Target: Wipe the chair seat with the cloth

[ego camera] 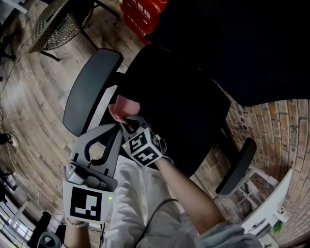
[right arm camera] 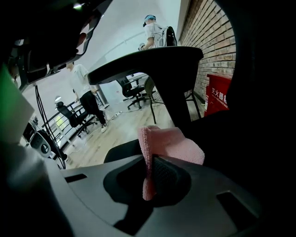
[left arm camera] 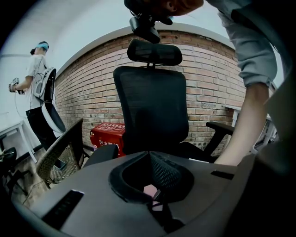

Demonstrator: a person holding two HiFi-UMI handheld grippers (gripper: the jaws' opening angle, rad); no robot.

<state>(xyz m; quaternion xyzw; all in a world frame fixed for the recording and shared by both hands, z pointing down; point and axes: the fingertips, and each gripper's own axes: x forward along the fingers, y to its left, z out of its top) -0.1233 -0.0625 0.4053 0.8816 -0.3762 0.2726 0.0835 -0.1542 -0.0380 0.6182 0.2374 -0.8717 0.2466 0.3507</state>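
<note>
The black office chair fills the head view, its dark seat (ego camera: 184,111) between two armrests, the left one (ego camera: 92,89) nearest me. A pink cloth (ego camera: 123,107) hangs at the seat's left edge, and my right gripper (ego camera: 127,120) is shut on it. In the right gripper view the cloth (right arm camera: 171,143) folds over the closed jaws of the right gripper (right arm camera: 151,159), under the armrest (right arm camera: 148,60). My left gripper (ego camera: 117,127) sits just beside and below the right one, its tips together. The left gripper (left arm camera: 150,157) faces the chair back (left arm camera: 150,106), jaws shut.
A red box (ego camera: 143,14) stands by the brick wall behind the chair, and a wicker chair (ego camera: 53,24) is on the wooden floor at the far left. A white table (ego camera: 271,203) is at the lower right. A person (left arm camera: 39,83) stands farther off.
</note>
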